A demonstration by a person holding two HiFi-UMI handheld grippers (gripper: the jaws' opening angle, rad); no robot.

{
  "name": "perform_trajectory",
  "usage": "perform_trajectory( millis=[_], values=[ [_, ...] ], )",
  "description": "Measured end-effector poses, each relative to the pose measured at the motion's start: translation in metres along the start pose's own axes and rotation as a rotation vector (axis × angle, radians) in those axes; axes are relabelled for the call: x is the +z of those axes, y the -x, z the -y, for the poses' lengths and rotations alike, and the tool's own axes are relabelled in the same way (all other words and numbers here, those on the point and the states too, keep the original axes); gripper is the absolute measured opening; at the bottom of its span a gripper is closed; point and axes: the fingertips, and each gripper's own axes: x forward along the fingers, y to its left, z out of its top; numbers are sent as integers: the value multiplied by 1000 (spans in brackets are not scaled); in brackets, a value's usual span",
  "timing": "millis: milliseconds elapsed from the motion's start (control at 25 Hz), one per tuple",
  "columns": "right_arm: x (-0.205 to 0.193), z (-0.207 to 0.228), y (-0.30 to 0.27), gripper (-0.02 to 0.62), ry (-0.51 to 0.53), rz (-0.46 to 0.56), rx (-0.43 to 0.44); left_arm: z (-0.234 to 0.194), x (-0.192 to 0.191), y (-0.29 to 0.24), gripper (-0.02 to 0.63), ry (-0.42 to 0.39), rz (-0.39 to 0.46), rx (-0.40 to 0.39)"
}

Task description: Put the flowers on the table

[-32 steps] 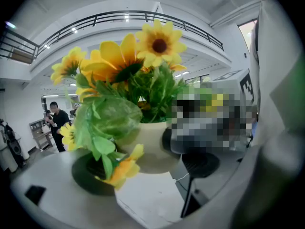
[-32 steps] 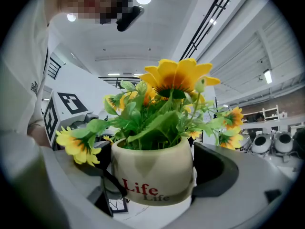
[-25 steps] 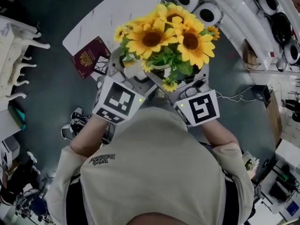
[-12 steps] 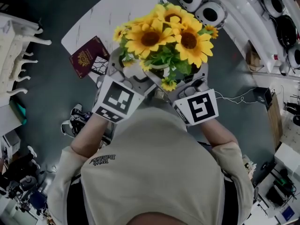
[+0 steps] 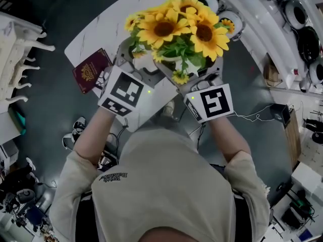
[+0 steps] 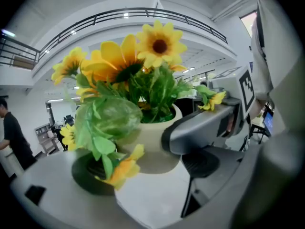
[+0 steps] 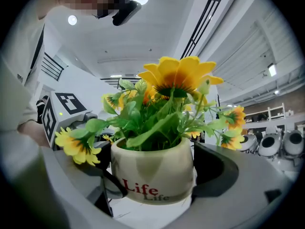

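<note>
A bunch of yellow sunflowers (image 5: 176, 32) with green leaves stands in a cream pot (image 7: 155, 175) printed "Life". The person holds the pot in the air between both grippers, above the near end of a white marble table (image 5: 116, 19). My left gripper (image 5: 137, 69) grips the pot from the left and my right gripper (image 5: 201, 77) grips it from the right. In the right gripper view the pot sits between the two jaws, against the black pad (image 7: 214, 168). In the left gripper view the pot (image 6: 152, 137) lies between the jaws, beside the other gripper's finger (image 6: 205, 128). The flowers hide the fingertips from above.
A maroon passport (image 5: 91, 70) and a small patterned card (image 5: 105, 77) lie on the table's left part. White rounded machines (image 5: 272, 9) line the upper right. A white rack (image 5: 17, 59) stands at the left. A cable (image 5: 252, 116) runs over the dark floor.
Both grippers and the pot have moved forward, and they now hang over the white table's near end. The hold on the pot looks unchanged.
</note>
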Motion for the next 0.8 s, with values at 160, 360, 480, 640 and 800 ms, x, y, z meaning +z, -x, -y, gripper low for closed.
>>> perform_trajectory(
  millis=[160, 360, 480, 640, 800],
  values=[
    [-5, 29, -28, 535, 12, 26, -5, -32, 1, -28, 410, -36, 20, 22],
    [-24, 68, -59, 535, 47, 25, -34, -62, -6, -73, 410, -53, 53, 6],
    [-47, 91, -76, 535, 55, 6, -51, -77, -20, -104, 410, -64, 54, 0],
    [-91, 112, -98, 535, 44, -13, -47, -88, -54, -142, 410, -27, 60, -20],
    [-140, 127, -118, 535, 49, -50, -40, -96, -96, -179, 411, 44, 71, -45]
  ],
)
